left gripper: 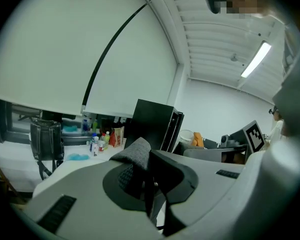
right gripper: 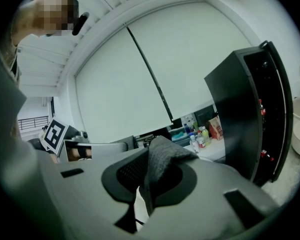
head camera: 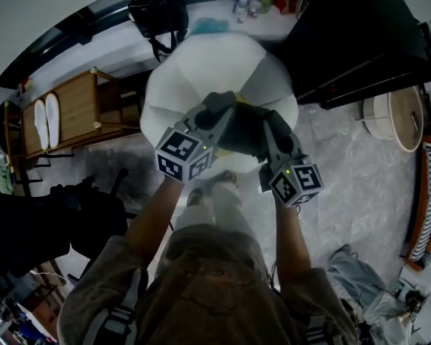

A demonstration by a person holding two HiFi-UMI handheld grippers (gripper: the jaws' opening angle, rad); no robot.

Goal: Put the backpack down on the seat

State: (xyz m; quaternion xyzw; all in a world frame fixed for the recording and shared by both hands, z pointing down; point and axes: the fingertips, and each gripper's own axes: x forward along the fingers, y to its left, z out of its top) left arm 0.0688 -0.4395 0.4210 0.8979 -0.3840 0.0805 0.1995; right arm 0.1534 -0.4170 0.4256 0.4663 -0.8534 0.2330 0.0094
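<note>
Forearms (head camera: 152,218) outstretched, left tongs (head camera: 219,117) and right tongs (head camera: 274,128) clench what seems the backpack (head camera: 243,136).

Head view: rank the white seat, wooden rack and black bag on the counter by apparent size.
Largest to smallest: seat, wooden rack, black bag. The bag sits farthest away, so its true size is unsure.

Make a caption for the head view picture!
Left gripper and right gripper shut on the grey backpack, held over the white seat.
</note>
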